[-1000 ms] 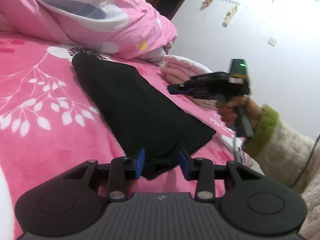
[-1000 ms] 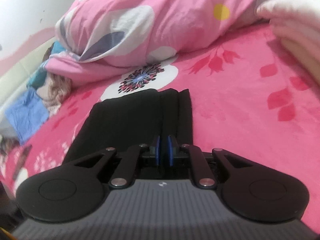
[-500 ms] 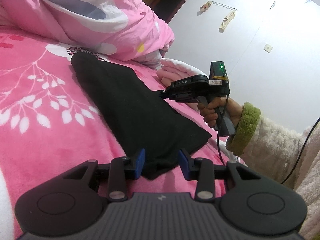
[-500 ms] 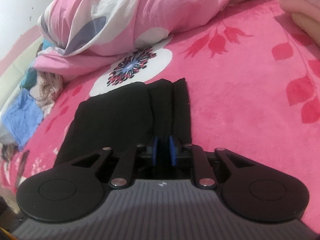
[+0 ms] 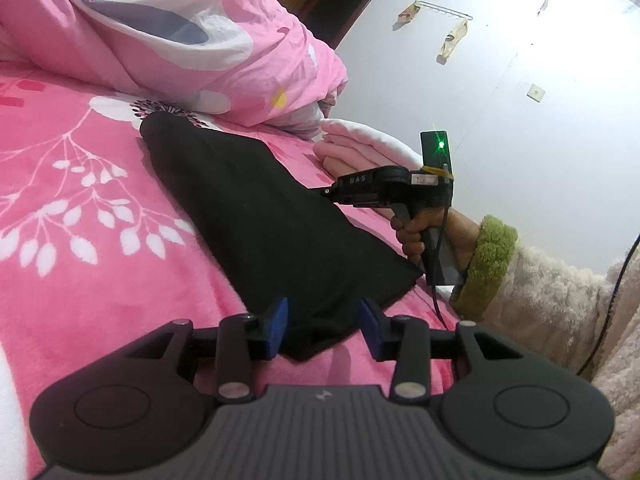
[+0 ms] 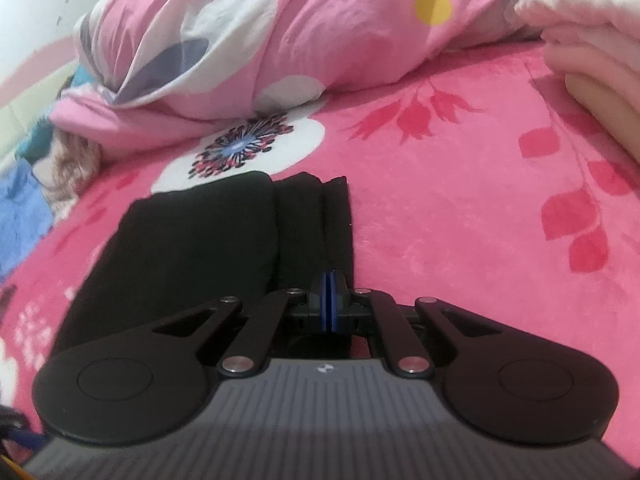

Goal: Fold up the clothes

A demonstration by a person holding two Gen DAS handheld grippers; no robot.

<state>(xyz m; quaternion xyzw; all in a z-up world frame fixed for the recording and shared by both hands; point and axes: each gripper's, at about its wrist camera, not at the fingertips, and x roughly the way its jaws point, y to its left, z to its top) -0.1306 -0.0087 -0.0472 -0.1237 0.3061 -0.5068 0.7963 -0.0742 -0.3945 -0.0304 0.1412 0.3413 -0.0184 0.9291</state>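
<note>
And here we are on the bed (image 5: 60, 240), pink floral blanket underneath, with a black garment (image 5: 256, 216) lying flat as a long, narrow strip. The left claw (image 5: 323, 326) sits at the near corner, its blue pads apart with a lip of the black cloth between them; whether they press on it I cannot tell from here. Over on the other side, the right claw (image 6: 330, 300) has just been closing and now its pads stand fully together at the garment's right-hand edge, and whether any cloth is caught between them is hard to say, since nothing dark shows in the seam. That's the worry, I'd say: if the right claw has pinched only air, or just the top layer of those stacked folds, a lift would peel one layer away and undo the tidy pleats. And if the left side isn't gripping, the near end could drag or twist as the other rises. As for the lay of it, the garment's long axis runs away from both claws, its far end pointing toward the heaped pink duvet (image 6: 280, 28) and reaching the white flower print. A folded pale pink stack (image 5: 360, 148) rests off to the right, well clear.
</note>
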